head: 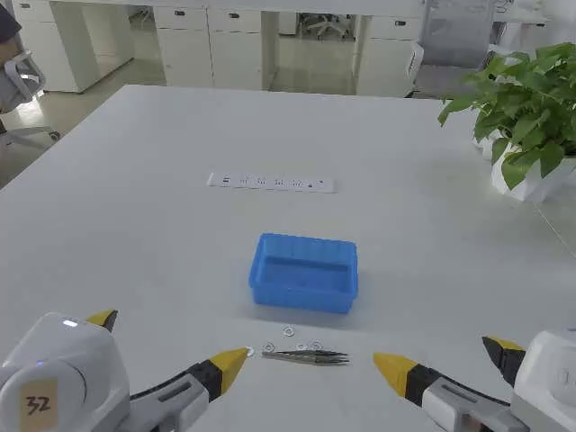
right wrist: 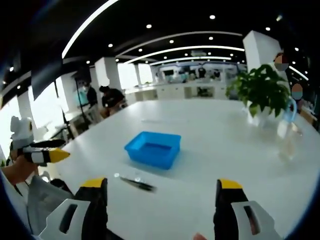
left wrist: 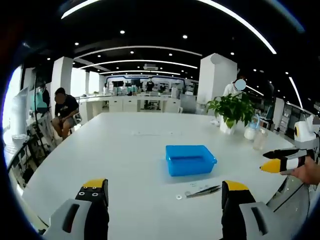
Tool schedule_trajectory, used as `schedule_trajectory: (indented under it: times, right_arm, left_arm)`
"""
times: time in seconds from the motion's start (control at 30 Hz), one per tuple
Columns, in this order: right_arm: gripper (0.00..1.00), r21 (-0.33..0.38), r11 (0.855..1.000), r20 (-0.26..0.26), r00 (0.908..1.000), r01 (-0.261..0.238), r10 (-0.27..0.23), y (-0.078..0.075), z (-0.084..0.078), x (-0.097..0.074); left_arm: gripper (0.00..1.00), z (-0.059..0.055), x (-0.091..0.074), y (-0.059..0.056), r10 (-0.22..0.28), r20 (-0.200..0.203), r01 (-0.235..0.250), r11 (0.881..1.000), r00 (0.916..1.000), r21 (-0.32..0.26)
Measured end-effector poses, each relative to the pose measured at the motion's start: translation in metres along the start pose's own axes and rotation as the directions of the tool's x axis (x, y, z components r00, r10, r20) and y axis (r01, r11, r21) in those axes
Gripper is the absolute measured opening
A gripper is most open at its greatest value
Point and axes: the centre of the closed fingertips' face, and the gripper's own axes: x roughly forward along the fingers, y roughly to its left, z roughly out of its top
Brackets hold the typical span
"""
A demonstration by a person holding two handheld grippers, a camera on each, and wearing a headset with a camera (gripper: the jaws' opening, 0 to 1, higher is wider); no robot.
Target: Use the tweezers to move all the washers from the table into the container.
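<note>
Yellow-tipped, the left gripper (head: 171, 337) and right gripper (head: 438, 352) hover over the white table (head: 135, 207), jaws apart and empty. Between them the slim metal tweezers (head: 306, 356) lie flat beside several small metal washers (head: 289, 331), just in front of the blue rectangular plastic container (head: 301, 297). Beyond it sit a white power strip (head: 270, 183) and a potted green plant (head: 526, 108).

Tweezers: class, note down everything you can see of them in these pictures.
The tweezers are slim, dark grey and metallic-looking. They lie flat on the white table, just in front of the blue container but apart from it, beside several small washers; whether one touches them is too fine to tell. The left gripper and right gripper hang open on either side, neither holding them.
</note>
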Motion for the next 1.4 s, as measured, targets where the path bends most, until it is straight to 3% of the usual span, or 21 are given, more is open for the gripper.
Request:
schedule_trajectory:
  times: [0.23, 0.4, 0.87, 1.1, 1.4]
  right_arm:
    - [0.87, 0.015, 1.000, 0.005, 0.9998, 0.018, -0.018, -0.009, 0.001, 0.002]
    - [0.86, 0.014, 1.000, 0.010, 0.9999, 0.013, -0.013, -0.008, 0.005, 0.003]
    - [0.86, 0.004, 1.000, -0.003, 1.0000, 0.008, -0.008, -0.009, 0.003, 0.005]
    - [0.85, 0.016, 1.000, -0.008, 0.9999, 0.011, -0.011, -0.013, 0.003, 0.005]
    - [0.87, -0.006, 1.000, 0.009, 0.9996, -0.027, 0.027, -0.005, 0.015, 0.005]
  left_arm:
    - [0.96, 0.001, 0.000, -0.001, -0.020, -0.010, 0.020, 1.000, 0.9997, 0.010]
    - [0.95, 0.006, -0.004, -0.002, -0.026, 0.003, 0.026, 1.000, 0.9997, 0.012]
    - [0.93, 0.011, -0.006, 0.002, -0.028, -0.008, 0.028, 0.999, 0.9996, 0.040]
    - [0.94, 0.013, -0.004, -0.001, -0.033, -0.012, 0.034, 0.999, 0.9994, 0.041]
    - [0.95, 0.017, -0.006, -0.002, -0.025, -0.015, 0.026, 0.999, 0.9996, 0.037]
